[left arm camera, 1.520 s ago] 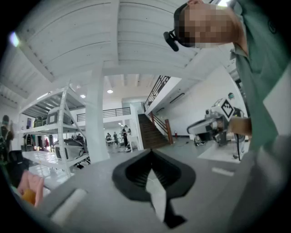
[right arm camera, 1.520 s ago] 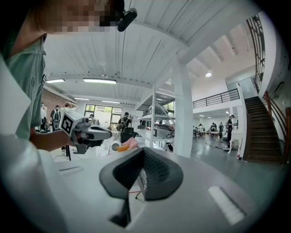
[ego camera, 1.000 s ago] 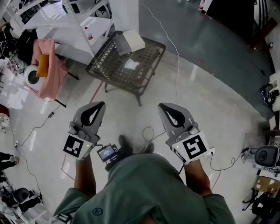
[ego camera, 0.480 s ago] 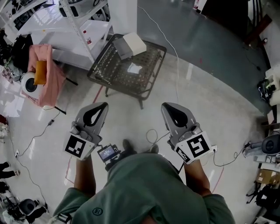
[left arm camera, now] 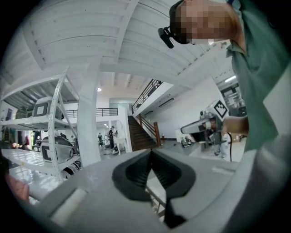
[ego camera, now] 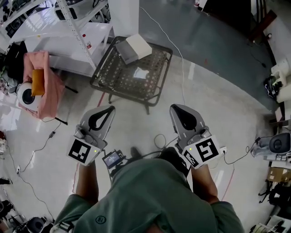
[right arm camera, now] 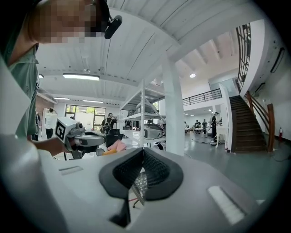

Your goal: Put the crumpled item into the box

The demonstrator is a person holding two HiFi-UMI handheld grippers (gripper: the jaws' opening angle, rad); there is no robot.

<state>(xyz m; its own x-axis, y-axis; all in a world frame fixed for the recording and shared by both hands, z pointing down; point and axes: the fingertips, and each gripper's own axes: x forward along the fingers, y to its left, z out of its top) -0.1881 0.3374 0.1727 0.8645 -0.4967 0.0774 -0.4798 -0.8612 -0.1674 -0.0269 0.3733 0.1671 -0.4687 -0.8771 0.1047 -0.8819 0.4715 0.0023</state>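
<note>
A dark metal mesh table [ego camera: 113,77] stands on the floor ahead of me. On its far corner sits a pale open box [ego camera: 132,47], and a small crumpled white item [ego camera: 141,73] lies on the mesh near the middle. My left gripper [ego camera: 109,109] and right gripper [ego camera: 175,108] are held level in front of my chest, short of the table's near edge. Both are shut with nothing between the jaws. The left gripper view shows closed jaws [left arm camera: 151,153]. The right gripper view shows closed jaws [right arm camera: 143,150] with a bit of the mesh table [right arm camera: 138,183] behind them.
A white shelving rack [ego camera: 68,22] and a white pillar [ego camera: 125,13] stand behind the table. A pink cloth [ego camera: 45,86] hangs on a stand to the left. Cables [ego camera: 159,139] trail over the glossy floor, and equipment [ego camera: 275,145] sits at the right.
I have walked a little closer to the table, with both grippers carried forward side by side. Both stay shut and empty.
</note>
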